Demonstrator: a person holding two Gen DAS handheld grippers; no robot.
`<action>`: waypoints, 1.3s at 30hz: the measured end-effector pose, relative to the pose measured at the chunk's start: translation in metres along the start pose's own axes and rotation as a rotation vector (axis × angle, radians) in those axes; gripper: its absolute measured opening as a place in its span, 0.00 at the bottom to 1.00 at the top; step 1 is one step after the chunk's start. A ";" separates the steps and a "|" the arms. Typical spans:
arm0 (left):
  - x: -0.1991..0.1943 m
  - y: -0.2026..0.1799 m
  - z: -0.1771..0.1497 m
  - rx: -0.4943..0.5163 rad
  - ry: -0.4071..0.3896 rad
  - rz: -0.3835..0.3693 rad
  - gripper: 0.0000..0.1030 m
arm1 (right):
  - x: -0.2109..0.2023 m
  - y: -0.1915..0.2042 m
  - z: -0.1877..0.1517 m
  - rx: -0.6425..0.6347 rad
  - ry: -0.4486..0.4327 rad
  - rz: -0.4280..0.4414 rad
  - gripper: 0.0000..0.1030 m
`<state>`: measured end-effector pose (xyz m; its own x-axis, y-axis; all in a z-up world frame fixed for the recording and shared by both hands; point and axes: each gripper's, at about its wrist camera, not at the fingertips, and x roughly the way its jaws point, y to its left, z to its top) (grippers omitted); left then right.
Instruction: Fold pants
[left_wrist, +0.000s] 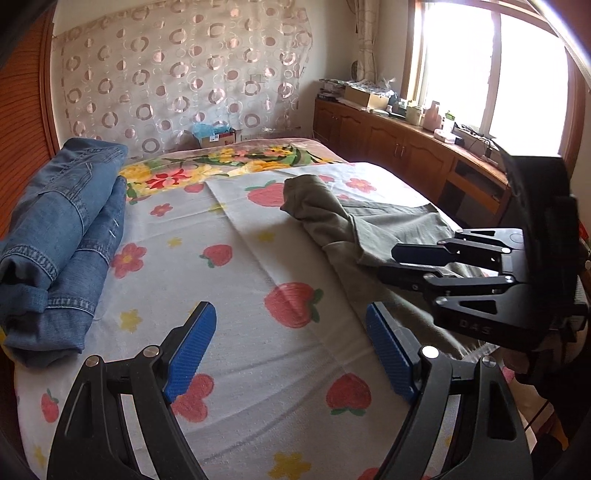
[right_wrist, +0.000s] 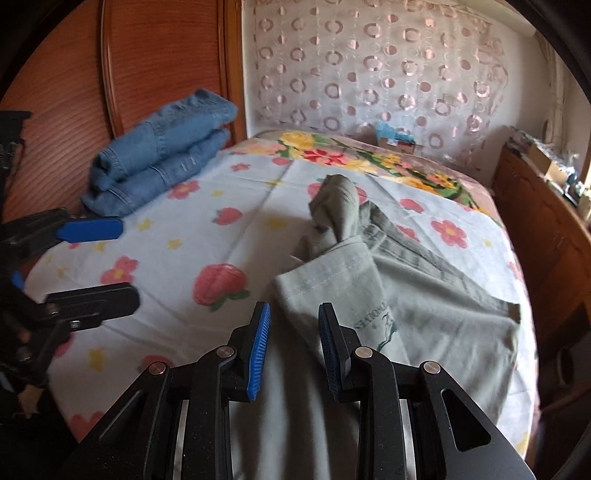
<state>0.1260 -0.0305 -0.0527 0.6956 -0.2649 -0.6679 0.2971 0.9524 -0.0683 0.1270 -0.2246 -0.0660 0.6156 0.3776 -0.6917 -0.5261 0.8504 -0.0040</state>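
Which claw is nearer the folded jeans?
Left. The left claw hangs open over the sheet beside the folded jeans; the right claw is farther off, over the green pants.

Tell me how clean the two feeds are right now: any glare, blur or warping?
Left wrist view: the window is blown out white, the bed is evenly lit and sharp. Right wrist view: no glare, but the left gripper at the edge is smeared. Both views bend straight lines at the rim.
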 end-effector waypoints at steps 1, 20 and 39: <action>0.000 0.000 -0.001 -0.002 0.001 -0.002 0.81 | 0.002 0.000 0.001 0.000 0.004 0.002 0.23; 0.011 -0.022 -0.009 0.036 0.032 -0.040 0.81 | -0.024 -0.078 0.020 0.098 -0.078 -0.148 0.02; 0.026 -0.036 -0.016 0.069 0.070 -0.054 0.81 | -0.005 -0.126 0.030 0.233 0.003 -0.241 0.02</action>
<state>0.1229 -0.0688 -0.0796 0.6306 -0.3022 -0.7149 0.3794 0.9235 -0.0558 0.2080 -0.3228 -0.0399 0.7041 0.1549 -0.6930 -0.2172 0.9761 -0.0025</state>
